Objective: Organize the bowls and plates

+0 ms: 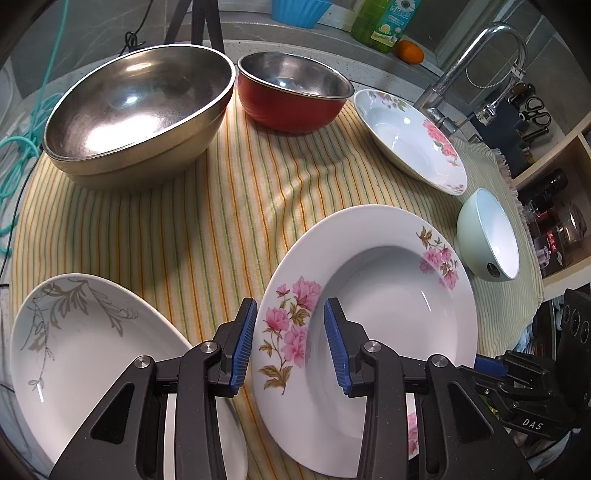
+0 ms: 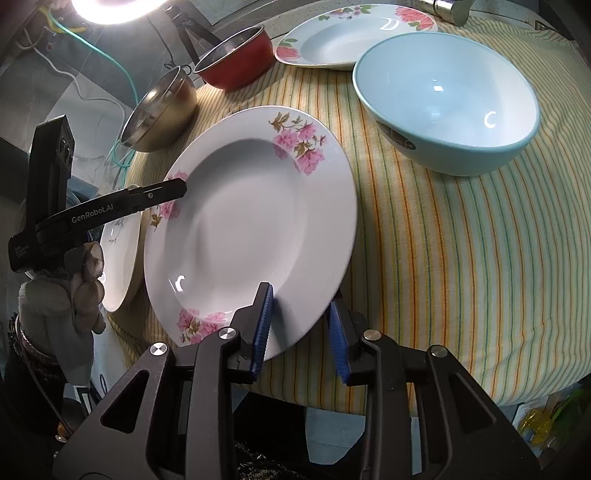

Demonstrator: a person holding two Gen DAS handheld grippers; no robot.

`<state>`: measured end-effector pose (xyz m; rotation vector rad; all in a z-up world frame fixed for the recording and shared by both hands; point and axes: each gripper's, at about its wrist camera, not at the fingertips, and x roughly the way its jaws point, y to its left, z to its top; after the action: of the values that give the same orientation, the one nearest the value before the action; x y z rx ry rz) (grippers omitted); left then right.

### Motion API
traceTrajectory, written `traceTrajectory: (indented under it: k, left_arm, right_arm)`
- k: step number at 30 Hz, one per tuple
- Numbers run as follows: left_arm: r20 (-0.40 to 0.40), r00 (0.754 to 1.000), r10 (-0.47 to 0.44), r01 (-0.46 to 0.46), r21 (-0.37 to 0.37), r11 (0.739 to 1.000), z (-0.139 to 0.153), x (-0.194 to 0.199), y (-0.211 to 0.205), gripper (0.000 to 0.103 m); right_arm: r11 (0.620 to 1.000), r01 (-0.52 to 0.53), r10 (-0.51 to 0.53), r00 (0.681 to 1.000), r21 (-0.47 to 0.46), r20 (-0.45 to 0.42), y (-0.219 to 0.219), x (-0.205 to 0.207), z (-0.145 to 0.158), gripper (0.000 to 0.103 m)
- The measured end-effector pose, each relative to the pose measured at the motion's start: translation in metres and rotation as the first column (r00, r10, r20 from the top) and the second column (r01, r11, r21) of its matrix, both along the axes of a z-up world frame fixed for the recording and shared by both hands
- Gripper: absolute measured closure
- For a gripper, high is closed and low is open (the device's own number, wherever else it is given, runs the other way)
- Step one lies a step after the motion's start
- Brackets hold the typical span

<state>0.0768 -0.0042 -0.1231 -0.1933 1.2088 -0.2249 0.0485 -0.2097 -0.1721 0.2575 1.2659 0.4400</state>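
A: Where does the pink-flowered plate (image 2: 243,229) sit?

B: On the striped cloth (image 2: 443,266) covering the desk, near its front edge. Both claws are at it. The right claw (image 2: 301,328) has its blue pads either side of the plate's near rim, jaws parted fairly narrowly, one pad over the plate's top face and the other beside the rim. Whether they press on it, I cannot tell.

A: And the left claw (image 1: 290,347)?

B: Its jaws stand apart, straddling the flowered rim on the plate's left side (image 1: 365,332). One pad lies over the cloth outside the rim, the other over the plate's well. It grips nothing that I can see.

A: What else is on the cloth?

B: A grey-leaf plate (image 1: 92,354) at the front left corner, just beside the pink one. Toward the back edge, a large steel bowl (image 1: 140,110) on the left, seemingly nested in another, and a red bowl (image 1: 291,96) with a steel inside next to it. Further right at the back is a second flowered plate (image 1: 410,140), and in front of that a pale blue bowl (image 1: 487,236) near the right edge.

A: Anything past the cloth?

B: A chrome tap (image 1: 476,70) behind the back right corner, and a green bottle (image 1: 384,22) farther back
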Motion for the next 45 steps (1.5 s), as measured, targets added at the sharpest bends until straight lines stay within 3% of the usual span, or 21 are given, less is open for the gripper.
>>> traceTrajectory:
  k: [9,11,13,25,31,37,45]
  left_arm:
    - [0.003,1.0,0.006,-0.006,0.0,1.0,0.001,0.0,0.0,0.068]
    - [0.015,1.0,0.011,-0.011,-0.004,1.0,0.005,0.0,0.001,0.067]
    - [0.032,0.999,0.013,-0.013,-0.005,1.0,0.01,-0.001,0.003,0.067]
    - [0.083,0.995,0.054,-0.049,-0.056,0.997,0.035,0.005,0.005,0.067]
    - [0.107,0.992,0.06,-0.049,-0.099,0.994,0.043,0.019,-0.014,0.067]
    - [0.112,0.991,0.074,-0.058,-0.143,0.988,0.042,0.036,-0.031,0.067]
    - [0.092,0.991,0.098,-0.079,-0.196,0.977,0.032,0.064,-0.054,0.067]
  right_arm:
    - [0.999,-0.016,0.017,1.0,-0.04,0.02,0.001,-0.004,0.005,0.066]
    - [0.999,-0.006,0.008,1.0,-0.043,0.03,-0.002,-0.005,0.008,0.054]
    - [0.999,0.003,-0.001,0.999,-0.044,0.047,-0.006,-0.006,0.013,0.051]
    - [0.998,0.0,0.009,0.987,-0.055,0.161,-0.028,-0.005,0.057,0.051]
    - [0.998,0.035,-0.02,0.969,-0.058,0.246,-0.057,0.02,0.086,0.051]
    - [0.997,0.067,-0.05,0.959,-0.05,0.278,-0.09,0.056,0.101,0.051]
    - [0.997,0.073,-0.06,0.962,-0.041,0.267,-0.123,0.121,0.095,0.051]
